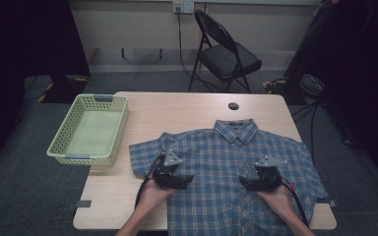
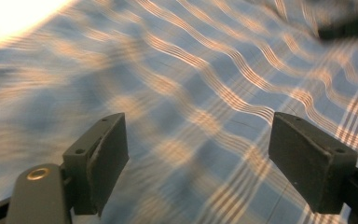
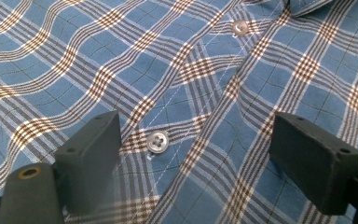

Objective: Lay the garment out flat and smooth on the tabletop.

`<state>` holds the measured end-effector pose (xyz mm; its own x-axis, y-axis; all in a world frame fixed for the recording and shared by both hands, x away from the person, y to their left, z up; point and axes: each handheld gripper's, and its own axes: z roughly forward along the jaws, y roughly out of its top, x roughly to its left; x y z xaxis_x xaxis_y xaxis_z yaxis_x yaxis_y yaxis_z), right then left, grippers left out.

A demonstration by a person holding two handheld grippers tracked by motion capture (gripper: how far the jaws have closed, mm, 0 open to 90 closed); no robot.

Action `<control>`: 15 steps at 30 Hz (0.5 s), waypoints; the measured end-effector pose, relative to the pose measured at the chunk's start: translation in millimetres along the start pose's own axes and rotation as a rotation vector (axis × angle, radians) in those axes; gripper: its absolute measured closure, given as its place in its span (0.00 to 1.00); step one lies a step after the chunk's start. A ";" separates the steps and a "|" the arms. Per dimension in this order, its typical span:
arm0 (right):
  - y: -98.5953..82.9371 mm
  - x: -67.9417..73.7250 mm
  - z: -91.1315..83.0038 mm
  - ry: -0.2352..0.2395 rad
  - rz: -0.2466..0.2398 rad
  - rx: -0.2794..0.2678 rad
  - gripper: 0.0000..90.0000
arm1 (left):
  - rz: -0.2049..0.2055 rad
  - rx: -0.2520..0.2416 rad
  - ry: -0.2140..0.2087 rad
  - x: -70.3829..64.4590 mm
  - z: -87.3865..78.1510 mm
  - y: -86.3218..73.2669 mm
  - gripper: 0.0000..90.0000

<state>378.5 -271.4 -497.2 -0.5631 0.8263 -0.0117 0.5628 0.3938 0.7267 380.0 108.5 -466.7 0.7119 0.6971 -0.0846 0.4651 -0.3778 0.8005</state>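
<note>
Under both grippers: blue plaid shirt (image 1: 226, 167) spread flat on wooden table (image 1: 177, 105), collar pointing away from person, long axis running toward them, hem cut off at bottom edge. Left gripper (image 2: 198, 154) over shirt's left half, jaws wide apart, gripping nothing; fabric there blurred. Right gripper (image 3: 196, 156) jaws wide apart, empty, straddling button (image 3: 158, 141) on placket. Beyond left gripper: green basket (image 1: 91, 129) at table's edge.

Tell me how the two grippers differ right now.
The left gripper is over the shirt's left half, near the sleeve; the right gripper is over its right half. The left gripper's view is blurred, while the right gripper's is sharp, showing a button. Both stand open above the cloth.
</note>
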 end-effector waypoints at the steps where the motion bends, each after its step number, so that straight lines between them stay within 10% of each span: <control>1: -0.1 0.0 0.0 -0.001 0.001 -0.001 0.18 | -0.015 -0.013 0.037 11.3 -11.0 -3.1 0.21; 8: 0.3 0.5 0.5 -0.004 0.003 -0.003 0.18 | -0.145 0.000 0.159 73.7 -42.2 -37.1 0.26; 15: 0.5 0.6 0.7 -0.003 0.003 -0.003 0.18 | -0.083 0.105 0.259 73.4 -27.0 -49.1 0.26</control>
<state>378.9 -270.5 -497.3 -0.5591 0.8290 -0.0116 0.5630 0.3900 0.7286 395.1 194.7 -496.2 0.5170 0.8558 0.0178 0.5777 -0.3642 0.7305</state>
